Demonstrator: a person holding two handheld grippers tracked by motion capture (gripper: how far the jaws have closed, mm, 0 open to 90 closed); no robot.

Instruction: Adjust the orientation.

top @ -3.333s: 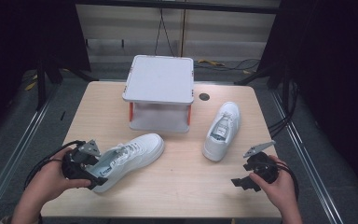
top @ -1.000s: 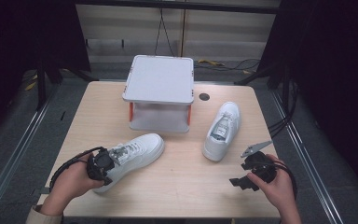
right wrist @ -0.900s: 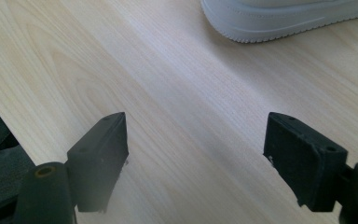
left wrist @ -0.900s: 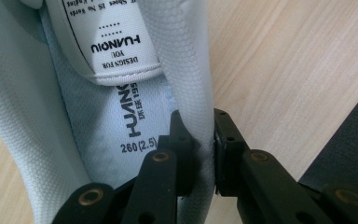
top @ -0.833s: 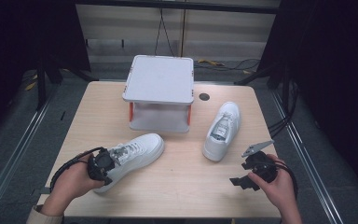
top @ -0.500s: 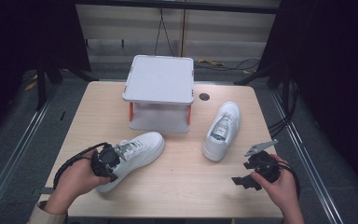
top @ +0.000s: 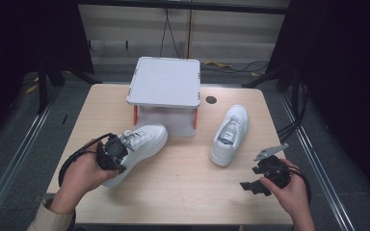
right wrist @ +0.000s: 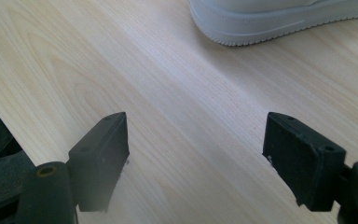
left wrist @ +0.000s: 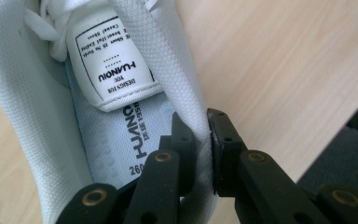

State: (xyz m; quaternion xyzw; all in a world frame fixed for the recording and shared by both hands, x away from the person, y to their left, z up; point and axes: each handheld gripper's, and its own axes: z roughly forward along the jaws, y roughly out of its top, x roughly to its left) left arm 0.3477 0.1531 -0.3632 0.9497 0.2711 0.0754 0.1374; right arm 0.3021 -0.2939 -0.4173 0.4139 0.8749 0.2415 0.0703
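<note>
A white sneaker (top: 137,147) lies at the table's left, toe toward the white box, its heel end lifted off the wood. My left gripper (top: 113,155) is shut on the side wall of that shoe's heel collar (left wrist: 193,107), one jaw inside the shoe and one outside. The tongue label and printed insole (left wrist: 116,135) show just ahead of the jaws. A second white sneaker (top: 229,134) rests flat at the table's right. My right gripper (top: 260,180) stands open near the front right edge, short of that shoe's sole (right wrist: 279,23), with bare wood between its jaws.
A white box (top: 165,94) with orange corner posts stands at the back middle of the wooden table (top: 188,187). A small dark hole (top: 211,100) sits in the tabletop right of the box. Black cables trail from both grippers.
My left gripper has taken hold of the left sneaker's heel collar and lifted the heel end, moving it up and toward the box. The right gripper has stayed put.
</note>
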